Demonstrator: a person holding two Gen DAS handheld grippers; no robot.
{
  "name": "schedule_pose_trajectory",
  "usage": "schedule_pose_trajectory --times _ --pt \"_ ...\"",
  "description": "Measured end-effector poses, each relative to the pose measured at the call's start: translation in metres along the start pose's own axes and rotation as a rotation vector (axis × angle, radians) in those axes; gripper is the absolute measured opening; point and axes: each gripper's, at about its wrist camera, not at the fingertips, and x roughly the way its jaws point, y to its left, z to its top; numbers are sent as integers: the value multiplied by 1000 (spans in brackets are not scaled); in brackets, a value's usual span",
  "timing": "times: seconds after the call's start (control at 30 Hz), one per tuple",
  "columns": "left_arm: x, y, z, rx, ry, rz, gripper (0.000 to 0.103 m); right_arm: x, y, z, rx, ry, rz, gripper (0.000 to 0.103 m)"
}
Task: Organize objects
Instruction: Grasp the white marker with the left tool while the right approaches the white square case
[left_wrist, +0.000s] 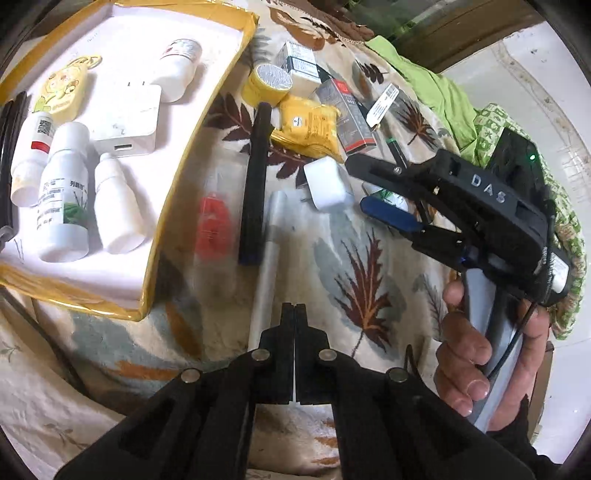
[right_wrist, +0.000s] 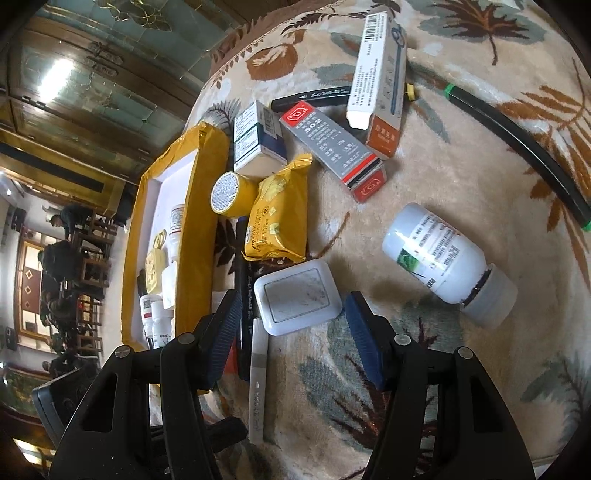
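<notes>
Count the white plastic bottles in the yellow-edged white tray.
4 bottles: one at the tray's far end beside the white charger, three side by side at its near end. Left edge cropped; more may be hidden.

The blanket (right_wrist: 461, 177) is crowded along the tray's (left_wrist: 192, 122) right wall: a black pen (left_wrist: 255, 184) and a grey pen (left_wrist: 271, 236) lie side by side there, with a blurred red-capped item (left_wrist: 212, 225) between them and the wall. Beyond them a yellow tin (right_wrist: 231, 194), yellow packet (right_wrist: 277, 218) and several boxes (right_wrist: 332, 147) sit packed together, touching. The white charger (right_wrist: 297, 297) lies between the right gripper's (right_wrist: 293, 341) spread pads. A white bottle (right_wrist: 443, 262) lies on its side to the right, apart from the charger, bare blanket between. A long black tube (right_wrist: 517, 144) curves across the far right. Inside the tray, bottles (left_wrist: 70, 192) and an adapter (left_wrist: 129, 118) fill the left part; its near right corner is bare.
</notes>
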Motion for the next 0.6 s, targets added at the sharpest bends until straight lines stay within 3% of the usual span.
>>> schedule_pose_trajectory --times 0.17,0.27,0.53,0.6 --pt "16 -4 11 11 25 20 0 3 -2 -1 -5 14 7 59" --pt "24 -4 13 6 41 107 0 5 -3 1 -11 12 2 59" --pt "42 3 20 -26 100 60 0 9 -7 -3 -7 19 -4 59" --pt "54 1 20 -15 151 104 0 10 -9 -6 0 17 3 59"
